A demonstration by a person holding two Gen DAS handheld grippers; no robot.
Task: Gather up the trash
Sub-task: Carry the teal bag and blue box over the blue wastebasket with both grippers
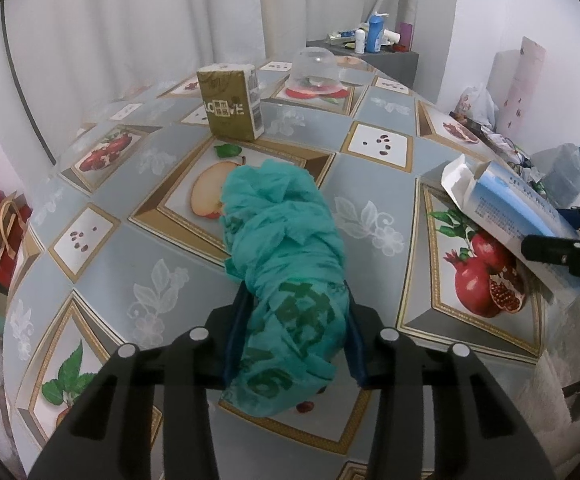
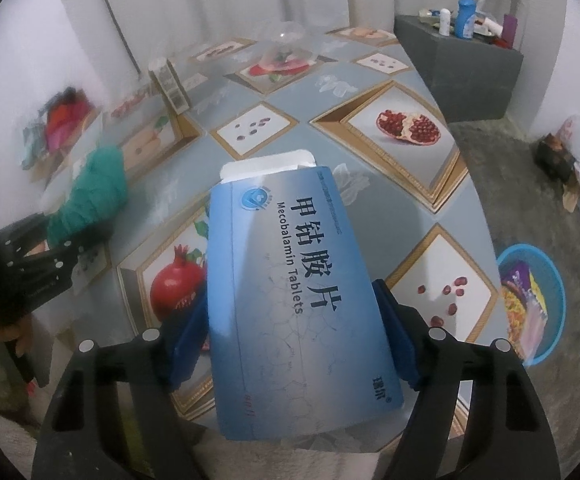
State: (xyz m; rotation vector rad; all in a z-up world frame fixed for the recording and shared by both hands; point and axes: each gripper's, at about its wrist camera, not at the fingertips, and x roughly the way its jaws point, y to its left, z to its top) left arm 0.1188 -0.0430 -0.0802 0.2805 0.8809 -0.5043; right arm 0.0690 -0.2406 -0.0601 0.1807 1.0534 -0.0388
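Mid-collection: left gripper [image 1: 294,336], jaws clamped on a crumpled green bag [image 1: 285,256]; right gripper [image 2: 294,344], jaws gripping a blue tablet box [image 2: 294,292], both above the counter [image 1: 374,184]. Blue basin [image 2: 546,280] on the floor already holds wrappers; gold carton [image 1: 231,100] remains.

Black claws [image 1: 294,336], blue pads [image 2: 396,336]

A lived-in home: fruit-print tablecloth [image 1: 374,184], curtains [image 1: 137,20], toiletries on a shelf [image 2: 466,60].

Left side of the right wrist view is all smeared, so the green bag [image 2: 89,196] and red pile [image 2: 65,118] are just blobs.
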